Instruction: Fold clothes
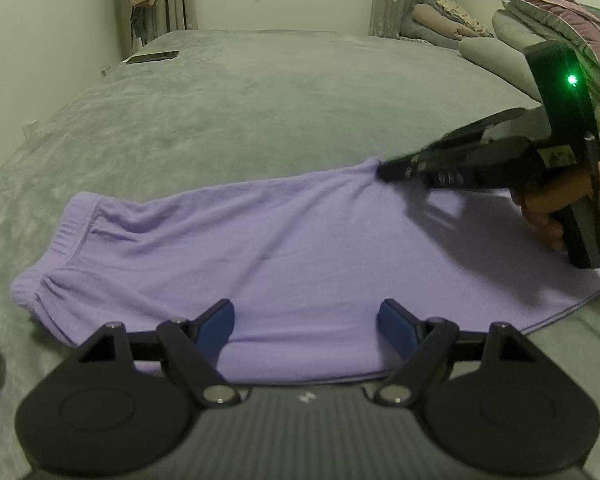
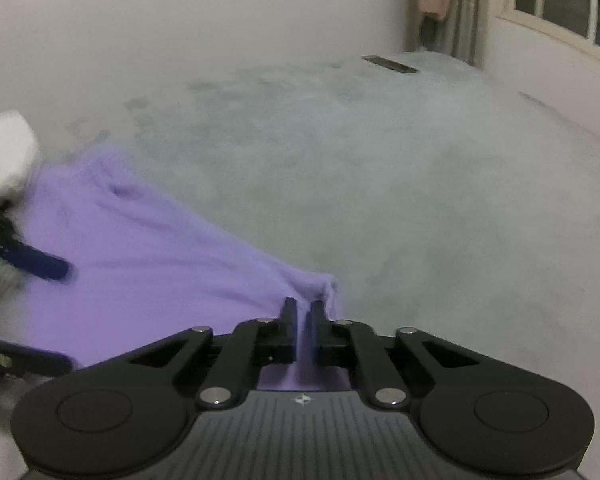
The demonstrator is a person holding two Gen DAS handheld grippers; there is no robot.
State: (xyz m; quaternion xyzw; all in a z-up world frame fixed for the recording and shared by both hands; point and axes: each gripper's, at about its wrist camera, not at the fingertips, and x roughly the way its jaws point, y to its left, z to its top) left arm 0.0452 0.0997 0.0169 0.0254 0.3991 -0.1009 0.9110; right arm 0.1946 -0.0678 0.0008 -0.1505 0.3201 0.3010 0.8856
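While the right claw (image 2: 304, 312) pinches the purple shorts' (image 1: 284, 248) far corner, left claw (image 1: 306, 318) spread wide above near edge.

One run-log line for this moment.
garment: purple shorts flat on bed | left gripper: open over near edge | right gripper: shut on far corner

No word, brand name or number can be read in either view; a small pale emblem, a sign rather than letters, stands on the ribbed grey body of the left gripper (image 1: 306, 322), and a like one on the body of the right gripper (image 2: 303, 312); pale marks run along the right gripper's side in the left wrist view, too blurred to read.
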